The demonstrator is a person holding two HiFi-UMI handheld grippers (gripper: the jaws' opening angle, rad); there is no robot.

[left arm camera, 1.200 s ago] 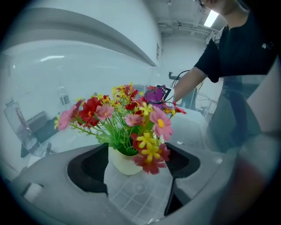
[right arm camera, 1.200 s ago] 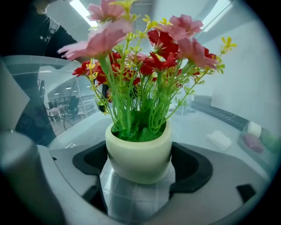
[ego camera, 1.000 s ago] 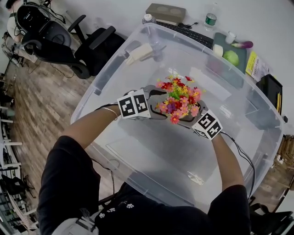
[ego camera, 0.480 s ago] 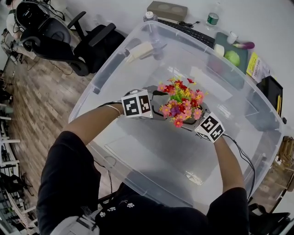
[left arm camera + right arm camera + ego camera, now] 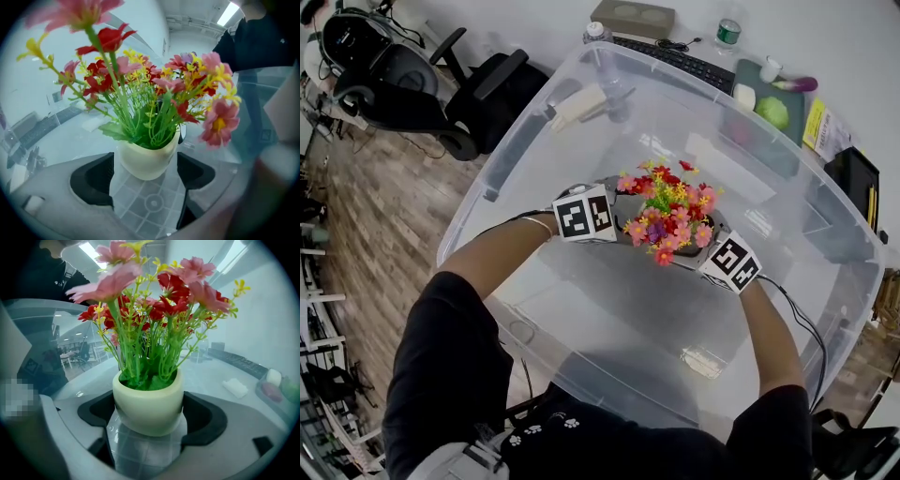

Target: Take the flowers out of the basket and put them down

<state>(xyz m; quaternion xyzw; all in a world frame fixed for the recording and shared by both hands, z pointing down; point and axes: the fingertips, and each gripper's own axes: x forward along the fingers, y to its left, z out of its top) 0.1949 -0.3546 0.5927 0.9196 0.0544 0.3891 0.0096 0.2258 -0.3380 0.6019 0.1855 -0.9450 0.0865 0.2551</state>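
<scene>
Left claw [image 5: 146,157]: I'm gripping the smooth, rounded cream pot [image 5: 145,165].
Right claw [image 5: 149,401]: I'm clamping the same pot.
Flowers [image 5: 668,211]: showing stiff pink, red and yellow petals.
Bin [image 5: 534,141]: clear, grid-ribbed plastic, with the pot at its middle.

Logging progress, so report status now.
Right gripper shut on flower pot. Left gripper flanks same pot, contact unclear. Pot inside clear bin, not yet out. No obstruction seen above.
</scene>
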